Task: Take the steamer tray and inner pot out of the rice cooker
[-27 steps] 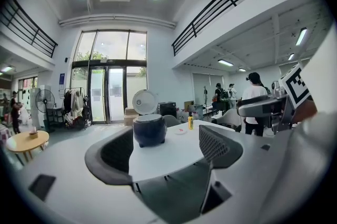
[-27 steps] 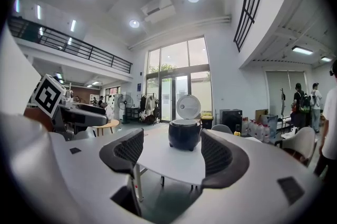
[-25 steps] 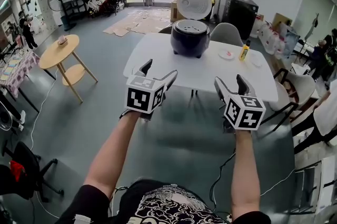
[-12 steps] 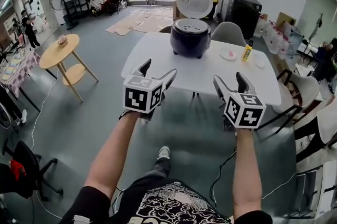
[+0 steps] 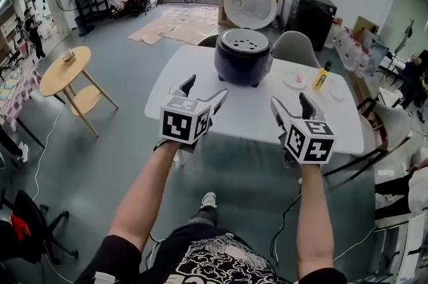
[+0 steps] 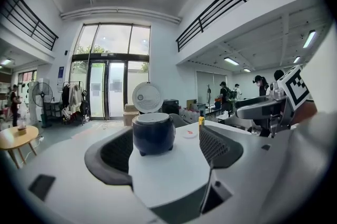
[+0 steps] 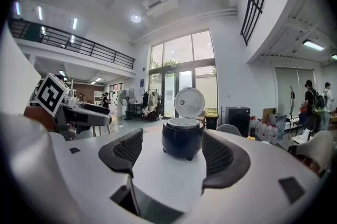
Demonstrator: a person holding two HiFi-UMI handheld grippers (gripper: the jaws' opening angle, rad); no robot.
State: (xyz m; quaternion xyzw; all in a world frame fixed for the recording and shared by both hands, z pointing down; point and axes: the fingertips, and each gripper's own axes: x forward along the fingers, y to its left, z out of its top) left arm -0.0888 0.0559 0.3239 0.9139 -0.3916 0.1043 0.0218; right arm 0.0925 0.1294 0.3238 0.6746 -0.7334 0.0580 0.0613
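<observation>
Jaws gape empty on left gripper and right gripper, cooker well ahead at twelve o'clock (lid up, tray showing), neither nearer.

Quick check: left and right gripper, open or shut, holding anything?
Left gripper: open, holding nothing.
Right gripper: open, holding nothing.
Both are short of the rice cooker.

The steamer tray covers the rice cooker, hiding the inner pot; print on the yellow bottle is too small.
</observation>
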